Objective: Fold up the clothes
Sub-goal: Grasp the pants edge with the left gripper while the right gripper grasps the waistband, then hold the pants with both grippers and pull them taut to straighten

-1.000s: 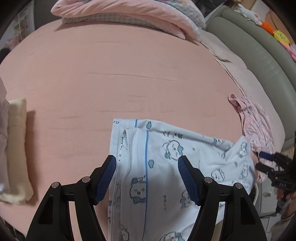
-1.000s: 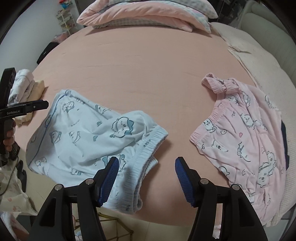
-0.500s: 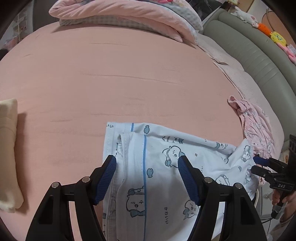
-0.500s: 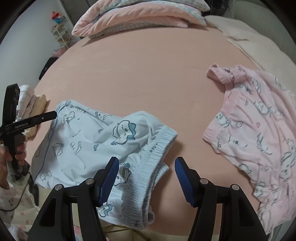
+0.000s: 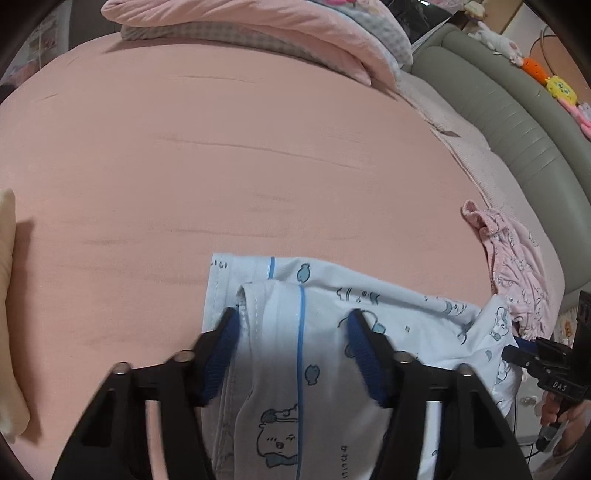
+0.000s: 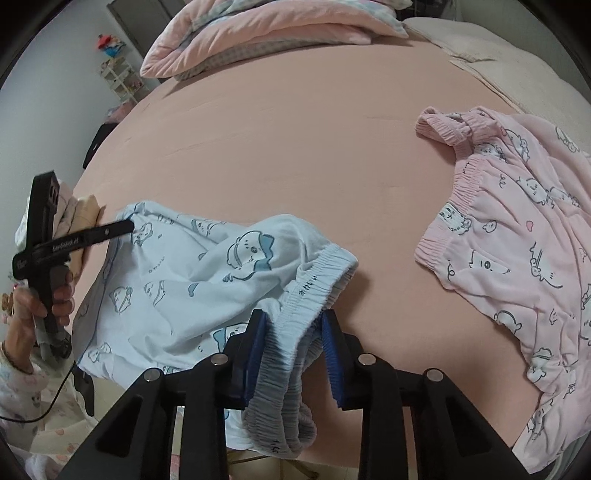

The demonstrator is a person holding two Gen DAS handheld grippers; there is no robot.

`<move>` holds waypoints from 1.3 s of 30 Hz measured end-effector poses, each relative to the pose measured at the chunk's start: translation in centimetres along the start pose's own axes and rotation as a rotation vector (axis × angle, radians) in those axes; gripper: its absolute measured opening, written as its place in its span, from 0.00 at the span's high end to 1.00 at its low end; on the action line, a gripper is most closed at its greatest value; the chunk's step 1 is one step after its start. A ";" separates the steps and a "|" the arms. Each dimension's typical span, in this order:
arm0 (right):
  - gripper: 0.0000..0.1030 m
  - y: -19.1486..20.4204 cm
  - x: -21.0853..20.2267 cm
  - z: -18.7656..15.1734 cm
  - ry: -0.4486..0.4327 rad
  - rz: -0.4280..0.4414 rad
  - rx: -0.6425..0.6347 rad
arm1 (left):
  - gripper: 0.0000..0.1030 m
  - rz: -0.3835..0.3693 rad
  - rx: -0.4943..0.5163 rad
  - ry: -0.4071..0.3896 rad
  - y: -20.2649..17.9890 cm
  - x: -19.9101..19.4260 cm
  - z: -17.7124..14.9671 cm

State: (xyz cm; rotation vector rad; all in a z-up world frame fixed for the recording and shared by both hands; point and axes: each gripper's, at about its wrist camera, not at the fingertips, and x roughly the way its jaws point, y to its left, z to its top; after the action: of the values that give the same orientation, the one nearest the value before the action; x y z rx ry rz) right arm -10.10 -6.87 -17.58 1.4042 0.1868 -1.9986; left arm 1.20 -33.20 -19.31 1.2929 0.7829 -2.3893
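On the pink bed (image 6: 295,122), pale blue shorts (image 6: 177,280) lie crumpled. Left hand-held gripper (image 5: 295,350) hangs spread over a leg hem; right hand-held gripper (image 6: 293,350) straddles the elastic waistband, fingers (image 6: 255,347) not quite pressed together.

The left wrist view looks forward along the left gripper (image 5: 291,354), low and close over the hem end of the blue shorts (image 5: 314,369), facing across the bed (image 5: 221,166) toward the pillows (image 5: 258,33). The right wrist view looks along the right gripper (image 6: 293,358) from the waistband end, also close. Both views share the blue shorts, the pink shorts (image 6: 517,266) and the bed, and each one shows the other gripper at its edge.
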 end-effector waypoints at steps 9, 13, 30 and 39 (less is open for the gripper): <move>0.81 1.3 -0.7 0.0 -0.017 -0.049 -0.058 | 0.89 0.019 0.025 -0.018 0.0 0.1 0.6; 0.82 2.4 -1.5 -0.3 -0.004 -0.056 -0.107 | 0.89 -0.014 -0.009 -0.028 0.7 -0.8 1.2; 0.82 0.6 -0.5 -2.8 0.159 -0.158 0.015 | 0.90 -0.066 -0.037 -0.070 0.7 -1.8 4.2; 0.75 0.4 -0.5 -2.7 0.181 -0.151 -0.034 | 0.90 -0.031 -0.018 -0.016 0.7 -0.3 4.2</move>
State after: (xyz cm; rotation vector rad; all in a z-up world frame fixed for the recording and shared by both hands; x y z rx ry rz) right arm -7.68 -5.73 -18.15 1.5898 0.4159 -1.9765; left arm -1.03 -36.27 -17.46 1.2628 0.8236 -2.4078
